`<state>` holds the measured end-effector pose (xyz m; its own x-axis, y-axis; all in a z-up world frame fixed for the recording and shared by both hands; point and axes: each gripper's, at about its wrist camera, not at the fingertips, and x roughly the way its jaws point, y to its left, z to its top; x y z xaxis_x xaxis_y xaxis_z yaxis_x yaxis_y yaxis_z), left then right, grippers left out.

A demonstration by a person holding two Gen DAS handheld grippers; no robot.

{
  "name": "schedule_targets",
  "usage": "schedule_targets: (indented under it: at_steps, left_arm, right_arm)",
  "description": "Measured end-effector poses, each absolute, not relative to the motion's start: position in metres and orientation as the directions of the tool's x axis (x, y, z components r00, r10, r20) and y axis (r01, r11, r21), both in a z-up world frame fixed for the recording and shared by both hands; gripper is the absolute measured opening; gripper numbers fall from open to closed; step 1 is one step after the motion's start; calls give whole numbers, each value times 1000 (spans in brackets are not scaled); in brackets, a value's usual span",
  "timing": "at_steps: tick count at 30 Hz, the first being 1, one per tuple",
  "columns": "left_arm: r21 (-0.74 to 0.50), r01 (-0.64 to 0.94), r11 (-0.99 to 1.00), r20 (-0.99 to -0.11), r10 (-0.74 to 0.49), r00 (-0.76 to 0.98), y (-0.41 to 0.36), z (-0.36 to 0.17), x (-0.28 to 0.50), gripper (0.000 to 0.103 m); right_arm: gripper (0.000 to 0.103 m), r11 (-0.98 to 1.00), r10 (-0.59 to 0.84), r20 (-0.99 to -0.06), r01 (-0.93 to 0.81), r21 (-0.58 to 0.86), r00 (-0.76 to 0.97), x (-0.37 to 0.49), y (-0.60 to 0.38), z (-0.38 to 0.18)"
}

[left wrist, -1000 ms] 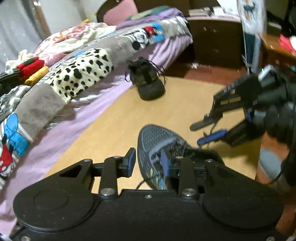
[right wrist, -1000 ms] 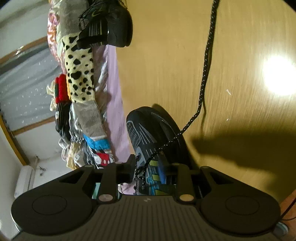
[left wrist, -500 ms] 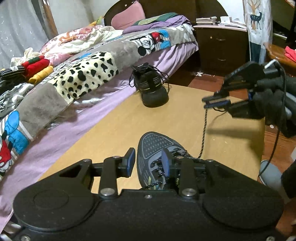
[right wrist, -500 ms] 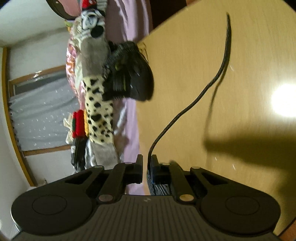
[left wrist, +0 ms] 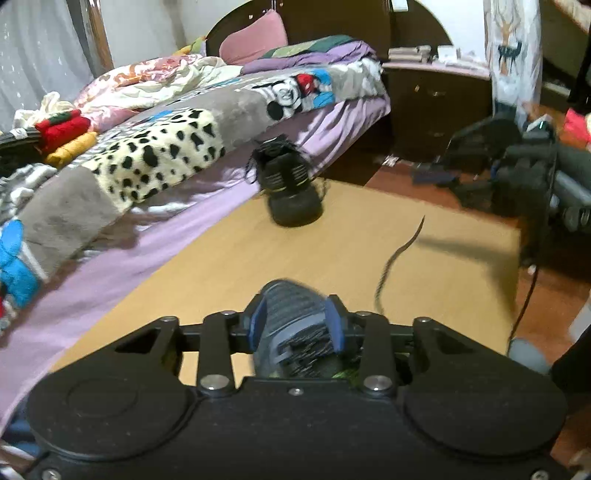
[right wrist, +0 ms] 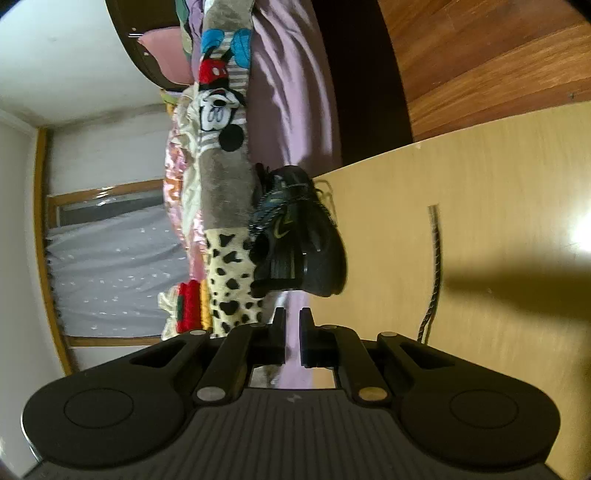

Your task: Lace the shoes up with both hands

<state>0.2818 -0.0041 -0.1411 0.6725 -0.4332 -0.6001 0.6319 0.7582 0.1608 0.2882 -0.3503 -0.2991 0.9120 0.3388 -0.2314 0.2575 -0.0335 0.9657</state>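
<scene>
Between the left gripper's (left wrist: 295,325) spread blue pads: toe of the grey shoe (left wrist: 291,314), bottom centre of frame, nothing clamped.
Right gripper (right wrist: 291,328) jaws nearly together with a slim gap, empty; the lace (right wrist: 434,266) lies loose on the wooden table (right wrist: 498,184) to its right, apart from it. Lace (left wrist: 395,262) trails from grey shoe toward mid-right. Black shoe (left wrist: 288,188) sits at table's far edge, beside purple bed sheet (left wrist: 207,206).

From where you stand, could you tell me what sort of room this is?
Most likely a bedroom: a bed with a patchwork cartoon blanket, a pink pillow against its dark wooden headboard, and folded clothes.
</scene>
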Motion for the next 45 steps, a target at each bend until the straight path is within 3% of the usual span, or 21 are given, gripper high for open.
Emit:
schedule_targets:
  at_steps: [7, 9, 13, 15, 18, 31, 36, 41, 42, 45]
  left_arm:
    - [137, 698, 703, -653, -466, 597, -75, -156, 282, 41]
    - [143, 701, 699, -679, -446, 583, -95, -167, 286, 41]
    - [135, 685, 716, -716, -408, 567, -124, -183, 299, 41]
    - [132, 671, 729, -729, -388, 565, -135, -191, 305, 41]
    - [136, 645, 752, -742, -354, 569, -149, -205, 314, 41]
    - [129, 571, 811, -773, -278, 570, -179, -221, 344, 41]
    - [128, 526, 841, -793, -232, 564, -184, -227, 355, 45]
    - [168, 543, 823, -829, -180, 529, -186, -238, 359, 48]
    - [156, 552, 819, -831, -192, 521, -186, -239, 359, 46]
    - [135, 578, 805, -833, -223, 506, -184, -239, 357, 5]
  right_arm:
    - [16, 136, 388, -348, 321, 937, 853, 291, -344, -287]
    - [31, 195, 389, -392, 341, 920, 834, 291, -347, -282]
    - [38, 195, 372, -419, 371, 908, 829, 287, -364, -281]
    - [49, 179, 372, -419, 379, 908, 828, 288, -374, -282]
    - [56, 164, 393, -409, 375, 913, 824, 290, -382, -281]
    - [54, 247, 397, -401, 324, 913, 826, 296, -391, -271]
    - [64, 248, 374, -427, 354, 902, 824, 294, -400, -275]
    - [64, 219, 409, -404, 342, 914, 818, 295, -402, -279]
    - [64, 212, 423, -400, 341, 916, 813, 296, -401, -280]
    - [64, 179, 443, -408, 367, 913, 799, 294, -397, -288]
